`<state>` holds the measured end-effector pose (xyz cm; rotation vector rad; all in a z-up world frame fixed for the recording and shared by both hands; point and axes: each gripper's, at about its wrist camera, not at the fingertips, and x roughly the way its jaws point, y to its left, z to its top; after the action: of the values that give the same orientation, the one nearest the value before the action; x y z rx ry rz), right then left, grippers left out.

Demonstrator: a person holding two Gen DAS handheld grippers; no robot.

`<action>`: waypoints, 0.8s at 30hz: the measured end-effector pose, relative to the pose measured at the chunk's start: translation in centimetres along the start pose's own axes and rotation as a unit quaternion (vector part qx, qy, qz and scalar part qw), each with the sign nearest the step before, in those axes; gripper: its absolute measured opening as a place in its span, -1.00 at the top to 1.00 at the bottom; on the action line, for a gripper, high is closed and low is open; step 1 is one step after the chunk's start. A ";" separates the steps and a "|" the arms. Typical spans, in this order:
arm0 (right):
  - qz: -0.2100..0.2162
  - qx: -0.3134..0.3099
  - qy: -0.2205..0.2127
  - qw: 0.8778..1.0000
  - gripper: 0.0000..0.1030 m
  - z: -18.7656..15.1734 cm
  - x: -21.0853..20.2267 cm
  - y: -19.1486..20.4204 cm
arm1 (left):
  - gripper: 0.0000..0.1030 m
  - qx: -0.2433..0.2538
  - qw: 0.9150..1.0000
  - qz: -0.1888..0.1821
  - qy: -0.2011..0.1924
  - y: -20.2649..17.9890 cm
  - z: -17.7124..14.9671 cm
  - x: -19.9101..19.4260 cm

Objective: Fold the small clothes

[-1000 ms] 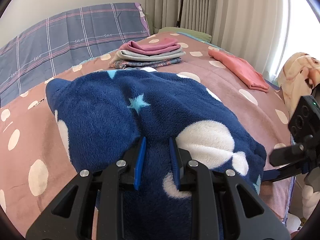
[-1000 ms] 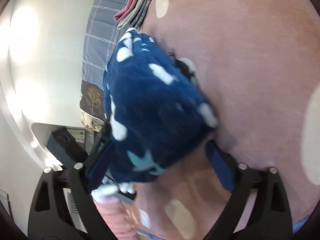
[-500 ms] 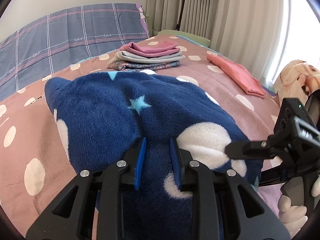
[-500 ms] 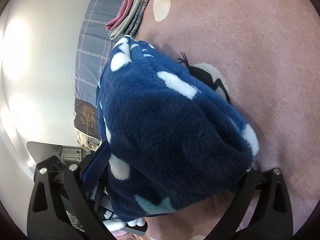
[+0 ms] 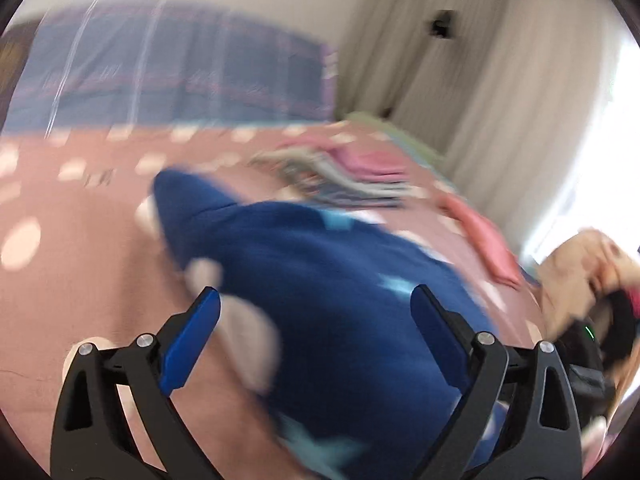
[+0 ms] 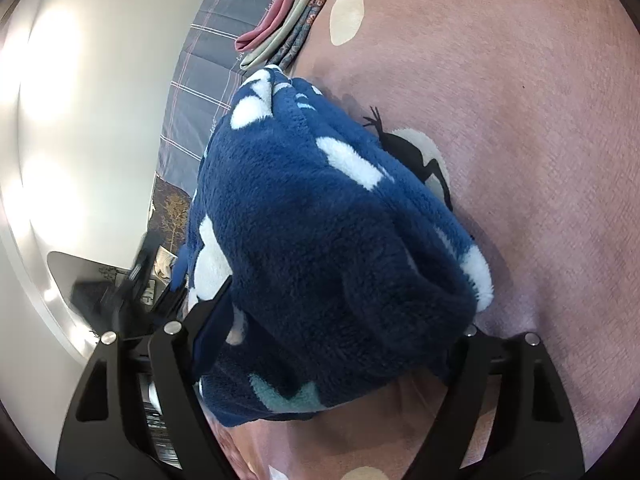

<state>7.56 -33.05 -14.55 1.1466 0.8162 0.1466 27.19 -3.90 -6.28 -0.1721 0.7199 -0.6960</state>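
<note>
A dark blue fleece garment (image 5: 320, 264) with white spots and pale stars lies bunched on the pink spotted bedspread (image 5: 80, 280). My left gripper (image 5: 314, 292) hovers just over its near part, jaws opening wide, pads clear of the cloth; this view is blurred by motion. In the right wrist view a thick fold of the fleece (image 6: 320, 220) fills the gap of my right gripper (image 6: 340, 320), whose jaws are closing. Its left pad presses the fleece, and the right finger is buried under the fold.
A stack of folded clothes (image 5: 344, 176) sits further up the bed, with a folded pink garment (image 5: 480, 232) to its right. A plaid pillow (image 5: 180, 72) and curtains (image 5: 460, 80) lie behind. A peach plush bundle (image 5: 580, 272) is at the bed's right edge.
My left gripper let go of the fleece, opened wide and swung sideways with a roll. The right gripper's fingers closed in around the fleece fold.
</note>
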 end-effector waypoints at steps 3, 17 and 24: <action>0.002 -0.009 0.014 1.000 -0.66 0.4 0.4 0.2 | -0.97 -0.100 0.994 -0.025 0.046 4.6 0.7 4.1; -0.016 -0.141 -0.010 0.990 0.14 2.9 -1.8 6.8 | -0.03 -0.048 0.998 -0.041 -0.031 1.6 5.6 1.6; 0.034 -0.314 -0.025 0.948 0.14 9.5 2.3 21.5 | -0.03 -0.022 0.986 0.049 -0.161 3.9 14.8 -8.7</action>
<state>21.62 -29.68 4.20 0.5713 0.6174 0.4041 34.22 3.34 8.09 -0.2815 0.4318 -0.5420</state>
